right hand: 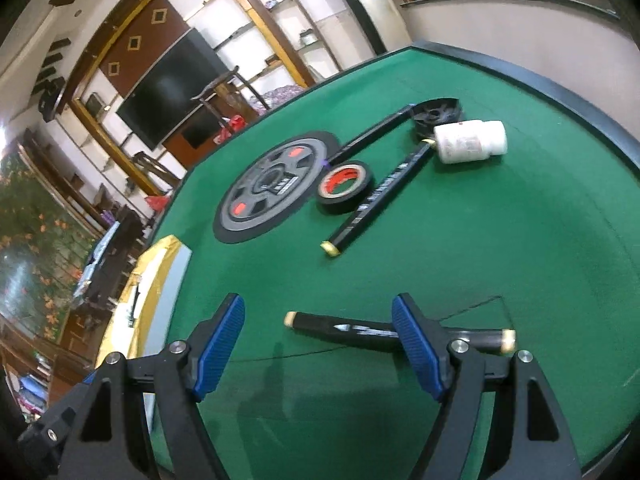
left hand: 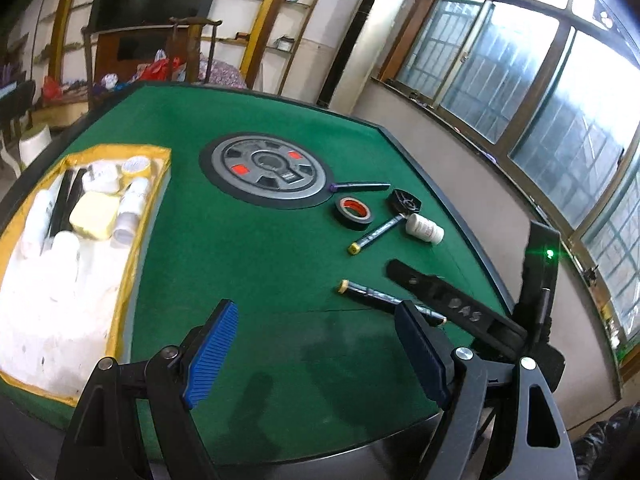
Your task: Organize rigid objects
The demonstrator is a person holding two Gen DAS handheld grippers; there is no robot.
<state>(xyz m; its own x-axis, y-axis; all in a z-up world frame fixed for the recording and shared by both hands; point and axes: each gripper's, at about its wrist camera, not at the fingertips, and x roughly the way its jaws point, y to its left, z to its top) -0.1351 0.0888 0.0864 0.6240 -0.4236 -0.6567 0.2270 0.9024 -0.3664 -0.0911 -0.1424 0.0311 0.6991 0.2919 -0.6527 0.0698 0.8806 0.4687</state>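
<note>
I had both grippers spread wide and empty, because nothing had been picked yet and wide jaws left me room to come down around a slim thing. The right gripper (right hand: 318, 344) hung low over the felt with the near pen (right hand: 340, 327) lying crosswise ahead of it, one end passing behind the right-hand pad (right hand: 416, 346); the pads did not seem to press on it, so I judged this an approach, not a grip. The left gripper (left hand: 316, 354) pointed at bare green table (left hand: 260, 260), kept clear, I think, so it would not crowd the right one, whose black finger (left hand: 436, 296) showed just beyond its own pad. Further out lay the rest of the loose pieces: a second pen (right hand: 380, 196) leaning toward the white bottle (right hand: 470, 142), the tape roll (right hand: 346, 188) just beside it, a long dark stick (right hand: 372, 134) and a black reel (right hand: 436, 114) at the far edge. They sat bunched near the table's round centre plate (left hand: 266, 172), well apart from the yellow-edged tray (left hand: 120, 272) on the left, which already held bottles, a pale block and dark sticks laid side by side. That tidy packing told me the tray was the target, and that several pieces were yet to go in. The near pen looked the easiest first take, being closest and lying alone.
</note>
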